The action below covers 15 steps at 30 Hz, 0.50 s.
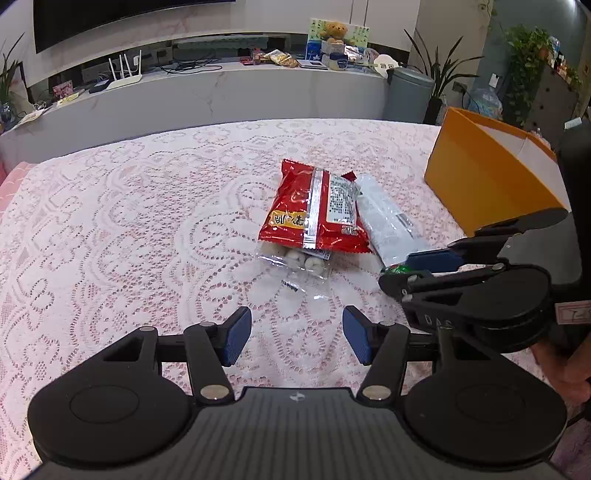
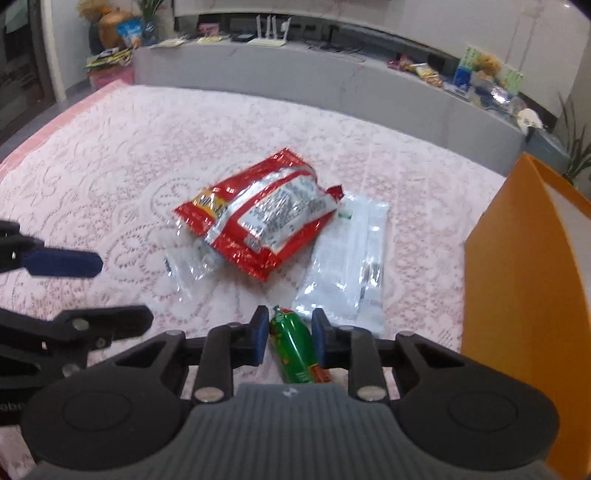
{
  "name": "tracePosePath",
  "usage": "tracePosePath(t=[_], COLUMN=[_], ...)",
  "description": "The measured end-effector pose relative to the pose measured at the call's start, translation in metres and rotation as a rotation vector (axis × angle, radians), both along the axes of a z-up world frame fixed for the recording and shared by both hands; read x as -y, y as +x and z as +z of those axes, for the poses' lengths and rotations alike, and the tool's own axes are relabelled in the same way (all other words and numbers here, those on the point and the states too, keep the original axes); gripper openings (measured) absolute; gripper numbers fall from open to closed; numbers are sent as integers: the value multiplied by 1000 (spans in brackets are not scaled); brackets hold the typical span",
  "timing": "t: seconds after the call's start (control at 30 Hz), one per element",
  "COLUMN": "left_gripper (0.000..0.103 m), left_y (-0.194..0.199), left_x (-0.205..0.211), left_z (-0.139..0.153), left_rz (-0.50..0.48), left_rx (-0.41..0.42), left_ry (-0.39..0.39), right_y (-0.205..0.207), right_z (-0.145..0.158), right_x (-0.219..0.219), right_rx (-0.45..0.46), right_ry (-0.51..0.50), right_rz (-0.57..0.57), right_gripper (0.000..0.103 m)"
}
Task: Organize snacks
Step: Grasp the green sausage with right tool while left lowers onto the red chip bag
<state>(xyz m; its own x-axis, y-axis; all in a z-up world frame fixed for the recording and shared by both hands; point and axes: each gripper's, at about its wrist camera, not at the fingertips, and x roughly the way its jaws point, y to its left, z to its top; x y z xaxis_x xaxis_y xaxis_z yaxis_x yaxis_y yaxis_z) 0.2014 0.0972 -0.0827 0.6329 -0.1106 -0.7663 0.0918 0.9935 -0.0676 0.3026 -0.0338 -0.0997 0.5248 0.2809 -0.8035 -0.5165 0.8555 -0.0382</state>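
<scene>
Glossy, crinkled red foil bag (image 1: 314,206); clear shiny plastic pouch (image 1: 295,262); matt white lace tablecloth (image 1: 129,221); smooth orange cardboard box (image 1: 480,177) at right.

Home living room: wall TV (image 1: 122,18) above long media console (image 1: 221,92) with router (image 1: 123,74), teddy bear (image 1: 334,31), houseplants (image 1: 528,62); lace tablecloth (image 1: 147,221)

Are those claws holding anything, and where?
The right gripper pinches a green snack packet across its upper end. The left gripper holds nothing.
</scene>
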Motion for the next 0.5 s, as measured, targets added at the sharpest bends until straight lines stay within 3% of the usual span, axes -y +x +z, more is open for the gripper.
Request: tracePosePath(t=[0.03, 0.13, 0.27, 0.37, 0.5], left_gripper=[67, 67, 66, 55, 53], left_y=[0, -5, -8, -7, 2], left_x=[1, 4, 2, -5, -4], left_z=[0, 2, 8, 13, 21], left_rz=[-6, -5, 19, 67, 65], left_rx=[5, 69, 152, 170, 187], left_ry=[-2, 21, 5, -55, -17], right_y=[0, 1, 3, -1, -6], right_z=[-1, -7, -5, -1, 13], right_x=[0, 5, 12, 12, 16], right_rx=[-11, -39, -63, -51, -17], right_ry=[-7, -9, 31, 40, 97], right_rz=[7, -4, -28, -34, -67], right_gripper=[35, 37, 28, 25, 23])
